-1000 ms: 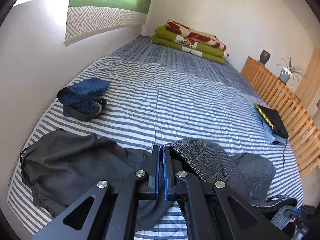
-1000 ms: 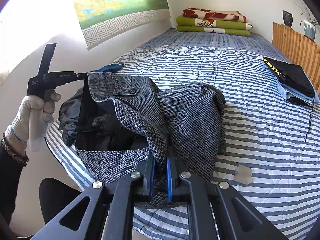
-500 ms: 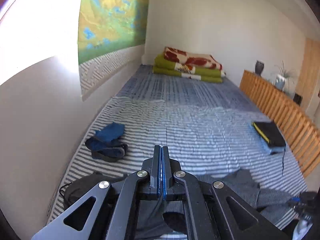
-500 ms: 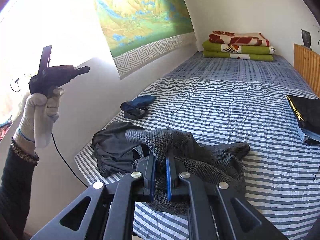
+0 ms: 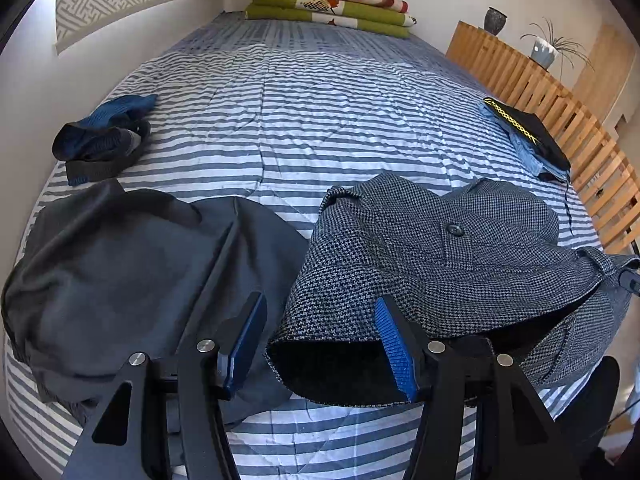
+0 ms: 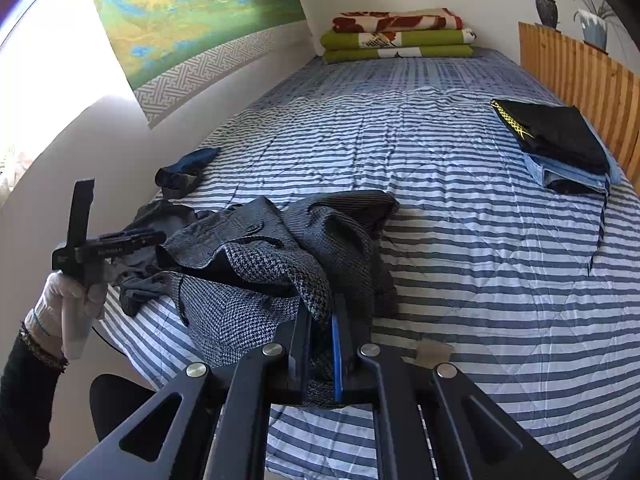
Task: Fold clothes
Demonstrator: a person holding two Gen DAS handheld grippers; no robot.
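currently you were still laying out the houndstooth jacket (image 5: 436,248) crumpled at the near edge of the striped bed (image 5: 320,112), right gripper (image 6: 319,356) clamped on its fabric, left gripper (image 5: 320,344) opening over the hem, which needed seizing next.
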